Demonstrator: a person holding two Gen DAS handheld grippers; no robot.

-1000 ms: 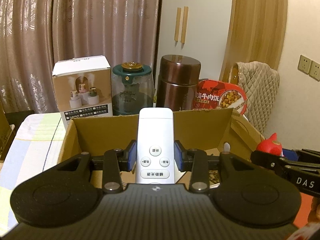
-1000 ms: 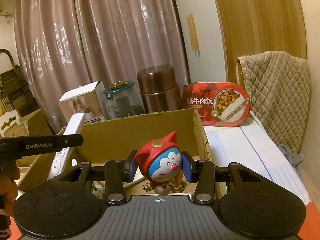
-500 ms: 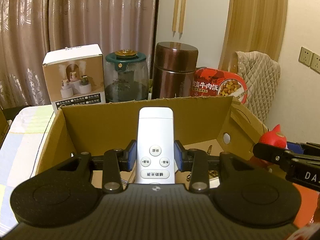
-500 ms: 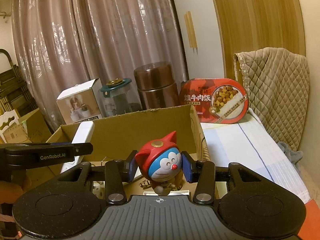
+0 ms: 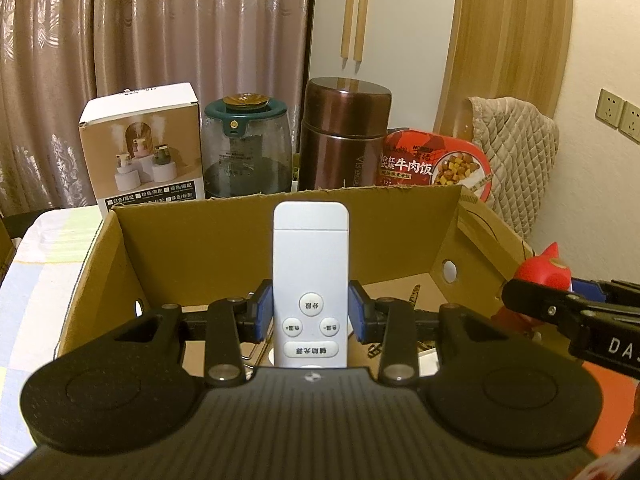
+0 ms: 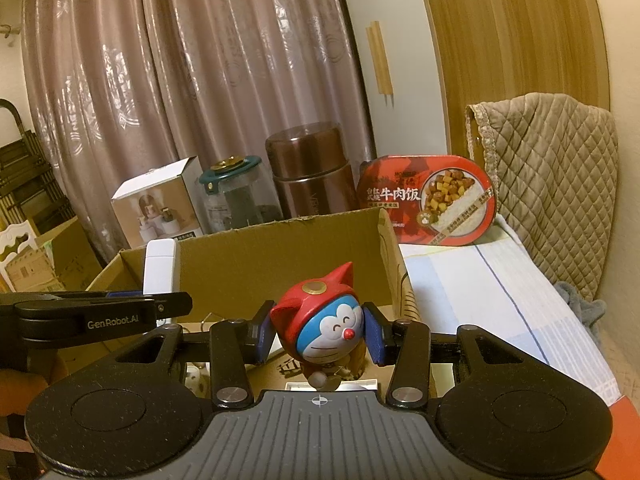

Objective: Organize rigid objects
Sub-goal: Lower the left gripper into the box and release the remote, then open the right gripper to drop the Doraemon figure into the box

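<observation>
Left gripper [image 5: 311,316] pinching a white remote control [image 5: 310,280] between both blue pads, low on the body beside the round buttons, the remote pointing forward to 12 o'clock over the open cardboard box [image 5: 248,236]. Right gripper [image 6: 319,334] clamped on a small cat-robot figurine [image 6: 322,328], red hood on top, blue and white face turned to the camera, one pad against each side of the head. Figurine also above the box, near the right wall.

Seen from the right wrist view: the left gripper at 9 o'clock, the remote rising behind its black finger, near the far left corner of the box. Seen from the left wrist view: the right gripper at 3 o'clock, only the red hood visible behind the black arm.

Small loose things on the box floor, too unclear to name.

Behind the box, a row along the curtain [image 5: 120,40]: at 11 o'clock a white product carton [image 5: 140,148], next a glass jar with green lid [image 5: 246,152], at 12 o'clock a brown metal flask [image 5: 342,136], at 1 o'clock a red meal tray with printed rice picture [image 5: 436,168]. Further at 2 o'clock a quilted beige cover [image 5: 516,148]. Under everything a pale striped cloth [image 6: 500,300].
</observation>
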